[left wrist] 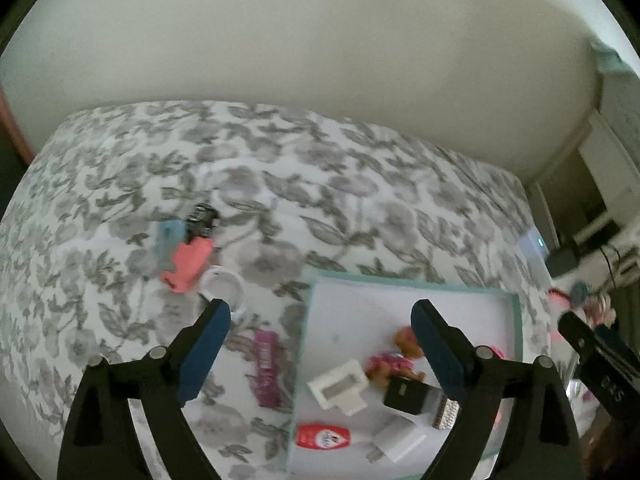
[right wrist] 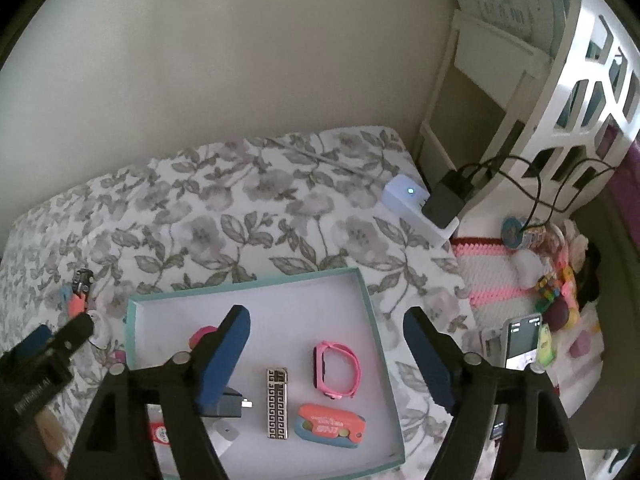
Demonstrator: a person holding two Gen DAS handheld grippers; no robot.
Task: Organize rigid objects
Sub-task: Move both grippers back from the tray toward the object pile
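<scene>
left gripper [left wrist: 320, 316]: released, jaws spread wide, nothing between the blue pads; hangs over the left edge of the box, pointing steeply down.
right gripper [right wrist: 326, 320]: released too, jaws wide, nothing held; hangs over the middle of the box.
box [right wrist: 378, 344]: shallow, teal rim, white inside, lying flat on the bed.
in the box, right wrist view: pink watch [right wrist: 336, 370] on its side; patterned hair clip [right wrist: 277, 402] just left of it; red-and-blue toy case [right wrist: 329, 426] below the watch; black charger [right wrist: 232, 404] partly behind the left finger; white charger [right wrist: 226, 434] near the front edge.
in the box, left wrist view: pink-dressed toy figure [left wrist: 390, 364] beside a white rectangular part [left wrist: 344, 386]; small red bottle [left wrist: 322, 436] at the front left corner, lying down.
outside the box, on the bed: magenta comb-like piece [left wrist: 266, 366] just beside the left wall; white round lid [left wrist: 222, 286] further out; coral toy [left wrist: 188, 264], pale blue piece [left wrist: 168, 234] and small black item [left wrist: 202, 214] in a cluster, well apart from the box. Blurred, exact types unclear.
bed [right wrist: 240, 208]: grey floral cover, against a plain wall.
right of bed: white power strip [right wrist: 416, 208] with a black adapter plugged in; phone [right wrist: 522, 346] upright with screen lit; pink-and-white crochet mat [right wrist: 492, 276] with small toys.
</scene>
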